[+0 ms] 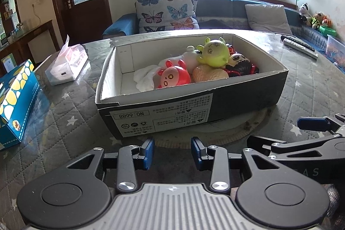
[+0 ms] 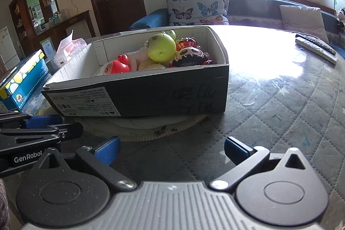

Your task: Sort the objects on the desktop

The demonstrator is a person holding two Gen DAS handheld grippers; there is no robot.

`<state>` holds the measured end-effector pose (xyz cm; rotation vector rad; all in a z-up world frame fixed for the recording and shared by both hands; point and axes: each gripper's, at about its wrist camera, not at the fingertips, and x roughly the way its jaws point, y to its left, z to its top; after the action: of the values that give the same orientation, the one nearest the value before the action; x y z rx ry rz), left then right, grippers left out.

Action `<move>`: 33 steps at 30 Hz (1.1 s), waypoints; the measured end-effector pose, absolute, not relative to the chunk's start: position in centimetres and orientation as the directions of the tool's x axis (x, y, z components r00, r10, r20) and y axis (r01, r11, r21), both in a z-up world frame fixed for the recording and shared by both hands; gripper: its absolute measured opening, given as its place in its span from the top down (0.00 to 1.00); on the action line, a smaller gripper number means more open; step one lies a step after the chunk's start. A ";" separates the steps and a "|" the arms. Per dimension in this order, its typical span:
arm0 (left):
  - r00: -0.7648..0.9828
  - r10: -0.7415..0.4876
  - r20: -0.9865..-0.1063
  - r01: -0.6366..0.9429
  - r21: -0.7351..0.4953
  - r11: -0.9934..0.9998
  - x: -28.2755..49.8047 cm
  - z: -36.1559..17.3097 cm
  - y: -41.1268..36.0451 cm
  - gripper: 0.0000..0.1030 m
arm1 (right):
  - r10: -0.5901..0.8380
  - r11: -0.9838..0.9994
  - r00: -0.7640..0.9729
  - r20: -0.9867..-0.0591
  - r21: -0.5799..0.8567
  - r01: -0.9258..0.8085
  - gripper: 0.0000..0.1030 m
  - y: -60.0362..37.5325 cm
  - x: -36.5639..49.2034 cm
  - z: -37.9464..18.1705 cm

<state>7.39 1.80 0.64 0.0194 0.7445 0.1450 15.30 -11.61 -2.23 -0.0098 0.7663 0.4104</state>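
A black cardboard box (image 1: 248, 89) with a white inside stands on the quilted table. It holds several toys: a yellow-green round figure (image 1: 214, 52), a red round figure (image 1: 174, 77), a peach one, a black-and-red one and a white one. The box also shows in the right wrist view (image 2: 172, 92) with the yellow-green toy (image 2: 161, 46) on top. My left gripper (image 1: 172, 153) is open and empty, just in front of the box's near wall. My right gripper (image 2: 172, 151) is open wide and empty, to the right of the left one.
A blue tissue box (image 1: 15, 98) and a pink-white tissue pack (image 1: 66, 64) lie left of the box. Remote controls (image 1: 299, 45) lie at the far right of the table. A round mat (image 2: 151, 128) sits under the box. A sofa with cushions stands behind.
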 end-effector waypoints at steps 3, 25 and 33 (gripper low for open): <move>0.725 0.144 -0.674 -0.125 0.077 0.989 7.6 0.6 1.7 0.62 | 0.351 0.924 0.643 -0.681 0.139 -0.357 0.00 -11.6 15.7 -2.4; 0.712 0.161 -0.683 -0.122 0.104 0.987 9.1 0.3 1.9 0.62 | 0.333 0.927 0.627 -0.704 0.123 -0.354 0.00 -11.2 17.5 -2.9; 0.712 0.158 -0.684 -0.124 0.098 0.987 9.5 0.3 2.3 0.62 | 0.334 0.926 0.620 -0.710 0.122 -0.358 0.00 -10.9 17.9 -3.1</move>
<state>9.52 2.29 0.28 0.0461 0.7629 0.1566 17.91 -10.87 -3.12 -0.0325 0.8092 0.3979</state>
